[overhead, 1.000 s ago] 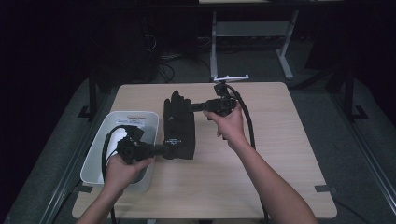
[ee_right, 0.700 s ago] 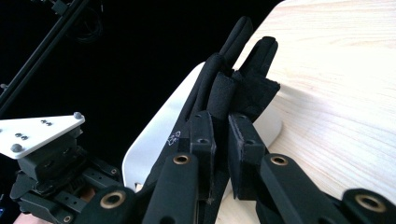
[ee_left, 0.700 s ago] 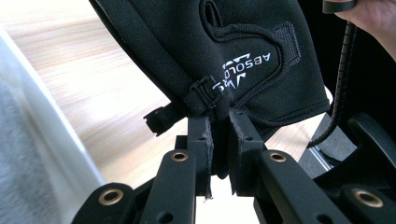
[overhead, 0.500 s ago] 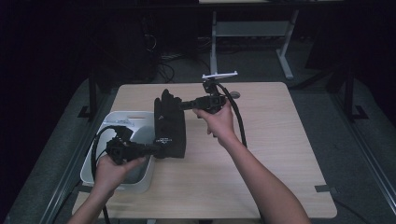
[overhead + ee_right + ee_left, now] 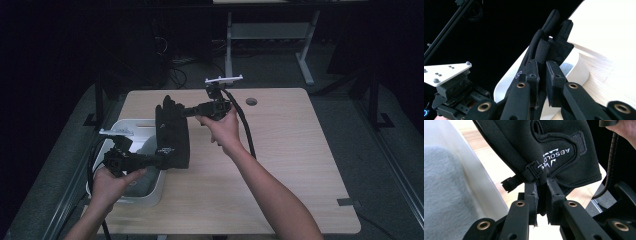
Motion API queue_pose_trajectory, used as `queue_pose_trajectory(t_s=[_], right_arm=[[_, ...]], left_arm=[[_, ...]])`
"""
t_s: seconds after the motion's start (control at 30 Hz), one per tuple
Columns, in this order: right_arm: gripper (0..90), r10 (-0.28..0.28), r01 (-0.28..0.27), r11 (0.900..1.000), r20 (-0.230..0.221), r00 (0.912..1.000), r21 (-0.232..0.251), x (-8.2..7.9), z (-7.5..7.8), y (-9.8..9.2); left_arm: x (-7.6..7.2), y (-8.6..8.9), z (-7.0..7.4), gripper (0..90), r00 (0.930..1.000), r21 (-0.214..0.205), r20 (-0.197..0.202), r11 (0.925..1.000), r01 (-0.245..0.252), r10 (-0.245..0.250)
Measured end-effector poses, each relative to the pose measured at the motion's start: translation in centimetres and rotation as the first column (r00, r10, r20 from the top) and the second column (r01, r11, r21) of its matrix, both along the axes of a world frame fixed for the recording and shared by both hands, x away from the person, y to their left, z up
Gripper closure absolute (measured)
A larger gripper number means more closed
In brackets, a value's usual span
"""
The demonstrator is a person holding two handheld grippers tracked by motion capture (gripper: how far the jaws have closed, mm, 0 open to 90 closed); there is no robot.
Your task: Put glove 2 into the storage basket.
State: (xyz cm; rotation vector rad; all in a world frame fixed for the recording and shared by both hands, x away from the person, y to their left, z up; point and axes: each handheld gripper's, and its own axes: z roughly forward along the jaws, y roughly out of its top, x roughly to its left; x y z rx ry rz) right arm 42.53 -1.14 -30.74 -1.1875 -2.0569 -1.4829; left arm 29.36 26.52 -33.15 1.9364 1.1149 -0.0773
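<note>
Both tongs, left tongs (image 5: 541,192) and right tongs (image 5: 543,67), clamp glove (image 5: 172,132); thin pinch may slip, dropping it short of bin (image 5: 127,126) at 9 o'clock.

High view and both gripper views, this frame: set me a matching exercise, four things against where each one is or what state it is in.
Things:
1. black glove
2. white bin
3. left gripper
4. right gripper

Places or states:
A. shut on the glove's cuff end
B. at the table's left edge, grey cloth inside
C. shut on the glove's finger end
D. stretched between both grippers, partly over the bin's edge

Pairs: 1-D, 2-B, 3-A, 4-C
</note>
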Motion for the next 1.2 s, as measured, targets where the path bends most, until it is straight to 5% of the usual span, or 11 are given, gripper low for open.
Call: queue_pose_trajectory(t_s=[0.87, 1.2], right_arm=[[81.0, 0.042, -0.042, 0.9990, -0.008, 0.9991, 0.014, 0.5, 0.2, 4.8], [81.0, 0.065, -0.065, 0.9978, -0.019, 0.9977, 0.014, 0.8, -0.8, 6.8]], left_arm=[[-1.0, 4.4, 0.7, 81.3, 0.9979, 0.007, 0.000, 0.9979, -0.065, 0.065], [-1.5, 5.8, 0.1, 81.3, 0.9961, 0.014, -0.012, 0.9961, -0.087, 0.087]])
